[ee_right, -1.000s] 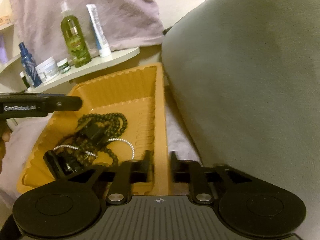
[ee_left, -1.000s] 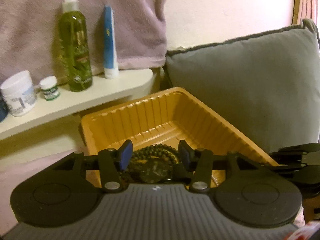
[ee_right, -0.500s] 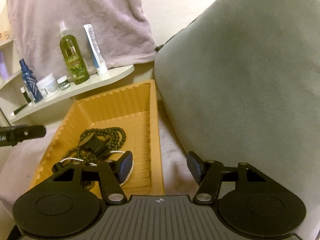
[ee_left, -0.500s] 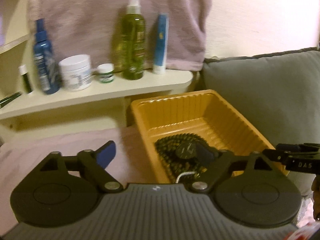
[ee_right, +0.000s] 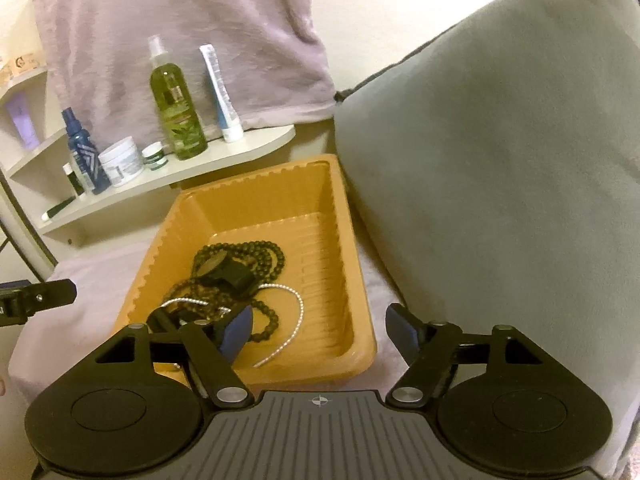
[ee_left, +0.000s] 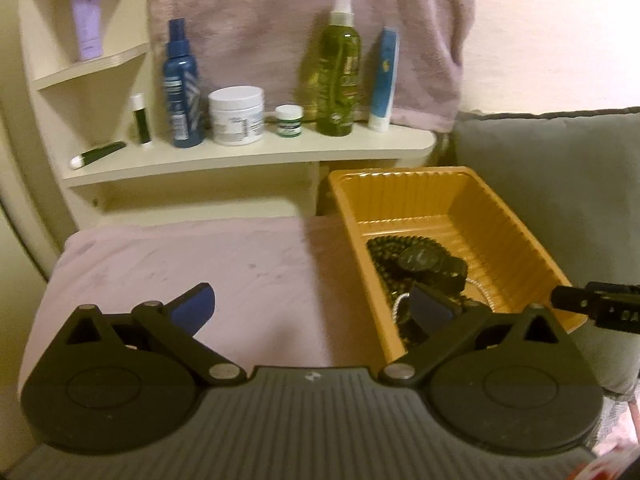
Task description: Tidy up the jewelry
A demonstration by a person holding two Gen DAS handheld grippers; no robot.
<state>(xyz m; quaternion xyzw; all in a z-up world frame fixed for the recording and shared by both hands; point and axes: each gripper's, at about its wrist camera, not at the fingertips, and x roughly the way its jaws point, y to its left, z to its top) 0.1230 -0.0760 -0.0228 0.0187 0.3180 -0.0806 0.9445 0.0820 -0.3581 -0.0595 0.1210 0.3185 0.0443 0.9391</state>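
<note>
Both of my grippers have let go and drawn back within the last second. A second ago the left gripper [ee_left: 312, 304] had its jaws nearly closed low in the orange tray [ee_left: 532, 248], right at the watch; now they are spreading to their widest with nothing between them, and the view has swung left over the pink cover [ee_left: 208, 264]. The right gripper [ee_right: 320, 330] was pinched on the tray's right rim a second ago; its jaws are opening now, about two-thirds apart and empty, with the rim clear of both blue pads.

I read that as a drop-off finished: the pieces are in the tray and both hands are free. Whether anything is left outside it I cannot see.

All the jewelry sits heaped in the near half of the tray. A long strand of dark round beads [ee_right: 264, 256] loops in several coils, matte and slightly knobbly. On top lies a black watch [ee_right: 228, 270] with a round face and a thick, stiff strap. A thin silver chain [ee_right: 294, 314] of tiny bright links curves out toward the right wall, limp and likely to snag on the beads.

The tray itself is thin moulded plastic, glossy, with ribbed upright walls and a grooved floor; it looks light enough to slide on the soft, fuzzy cover. A grey cushion [ee_right: 500, 184], matte and piped at the edge, presses against its right side. Bottles and jars stand on the cream shelf [ee_left: 256, 156] behind.
</note>
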